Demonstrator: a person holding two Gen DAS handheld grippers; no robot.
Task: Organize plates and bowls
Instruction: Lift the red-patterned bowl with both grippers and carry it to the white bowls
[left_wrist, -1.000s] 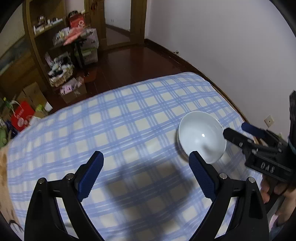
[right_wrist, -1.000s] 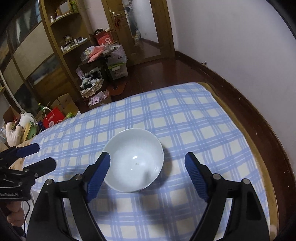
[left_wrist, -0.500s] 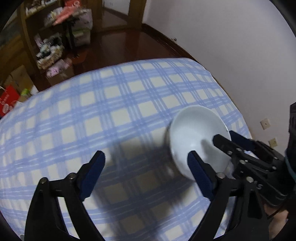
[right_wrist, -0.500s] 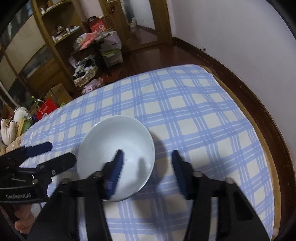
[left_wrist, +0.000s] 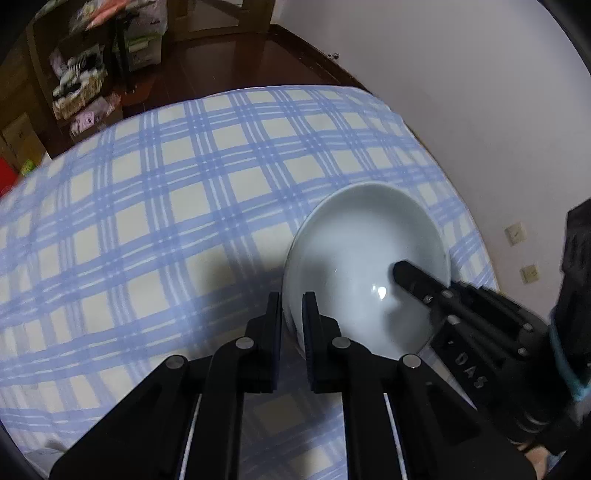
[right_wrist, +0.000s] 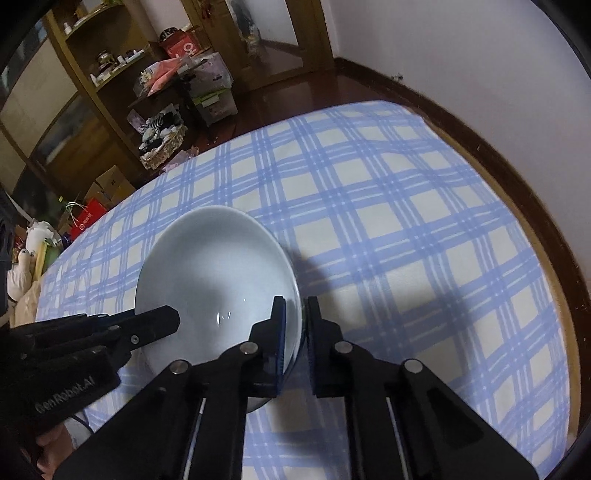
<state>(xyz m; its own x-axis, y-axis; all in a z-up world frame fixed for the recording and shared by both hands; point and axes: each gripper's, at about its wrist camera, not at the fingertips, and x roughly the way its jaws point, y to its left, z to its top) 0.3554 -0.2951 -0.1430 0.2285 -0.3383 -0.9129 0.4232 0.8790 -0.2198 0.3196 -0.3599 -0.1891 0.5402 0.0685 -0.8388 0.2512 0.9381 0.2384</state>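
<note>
While the white bowl sits on the blue-checked cloth, toward the wall side of the bed-like surface, both tongs have it by the rim from opposite sides; the left gripper has just clamped shut across the near-left edge, one finger inside the bowl and one outside, and the right gripper has likewise just closed across the opposite edge, its blue pad pressed to the inner wall. Seen from the left wrist, the right tool's inner finger reaches well down toward the bowl's bottom; seen from the right wrist, the left tool comes in low over the other edge. No plate or second bowl shows in either view, so where this one belongs cannot be told. To lift it well, I judge both hands should rise together and level, keeping the two pinches equally firm; glazed ware is slick, and a thin rim gives little purchase, so any twist of one wrist against the other may pry the edge loose or tip the bowl; a slow, straight raise off the soft cloth seems safest.
</note>
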